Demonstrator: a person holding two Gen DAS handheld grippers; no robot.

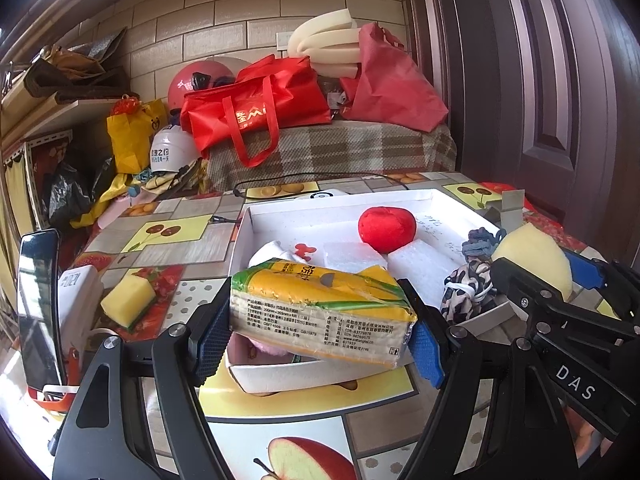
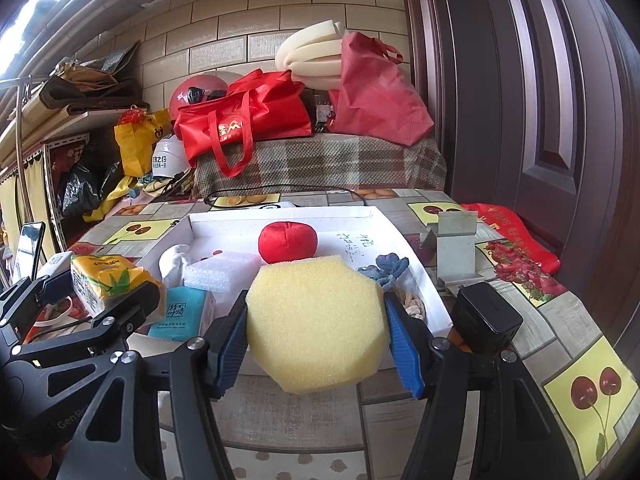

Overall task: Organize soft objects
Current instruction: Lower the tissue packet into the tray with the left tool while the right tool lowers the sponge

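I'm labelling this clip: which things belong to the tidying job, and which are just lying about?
Job:
tissue pack in left gripper
yellow sponge in right gripper
white box
red plush ball

Lying about:
phone
red tote bag
helmet

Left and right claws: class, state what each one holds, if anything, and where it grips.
Left claw pinches the yellow tissue pack by its two short ends. Right claw squeezes the yellow sponge at its sides.

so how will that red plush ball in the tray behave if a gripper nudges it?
The red plush ball is round and sits loose on the flat floor of the white tray, so a nudge will probably roll it. Its stitched fabric skin looks soft, so it should dent rather than slip. It is likely light for its size.
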